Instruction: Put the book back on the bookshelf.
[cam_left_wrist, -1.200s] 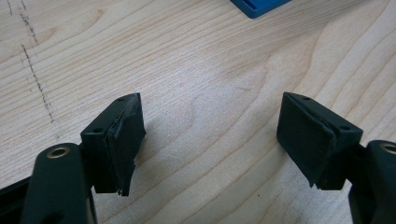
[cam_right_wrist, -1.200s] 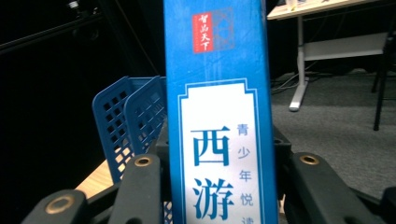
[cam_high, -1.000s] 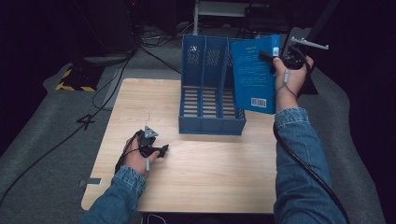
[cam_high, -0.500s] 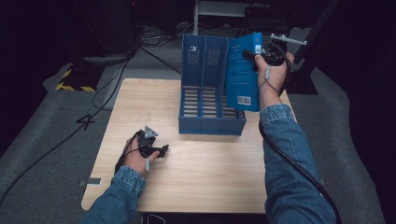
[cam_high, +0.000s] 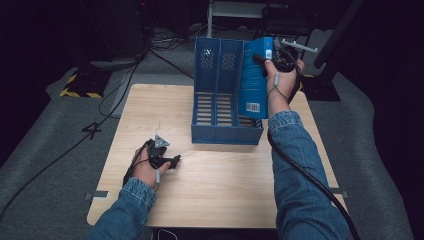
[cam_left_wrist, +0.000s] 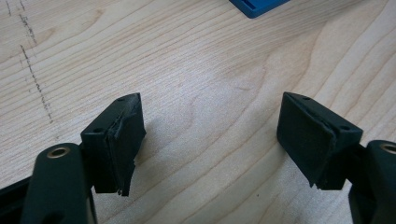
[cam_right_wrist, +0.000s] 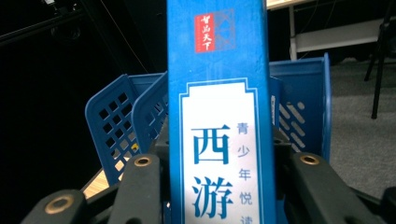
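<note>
While the left gripper (cam_high: 175, 161) rests on the wooden table (cam_high: 225, 190) with jaws apart, the right gripper (cam_high: 261, 61) clamps a blue book (cam_high: 254, 75) upright above the blue file rack's (cam_high: 215, 100) rightmost compartment.

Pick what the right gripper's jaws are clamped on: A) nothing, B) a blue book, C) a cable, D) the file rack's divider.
B: the right gripper is shut on the blue book, held upright above the blue file rack; in the right gripper view the book's spine sits between the jaws.

Wooden table (cam_high: 210, 200) bearing blue file rack (cam_high: 220, 132)
</note>
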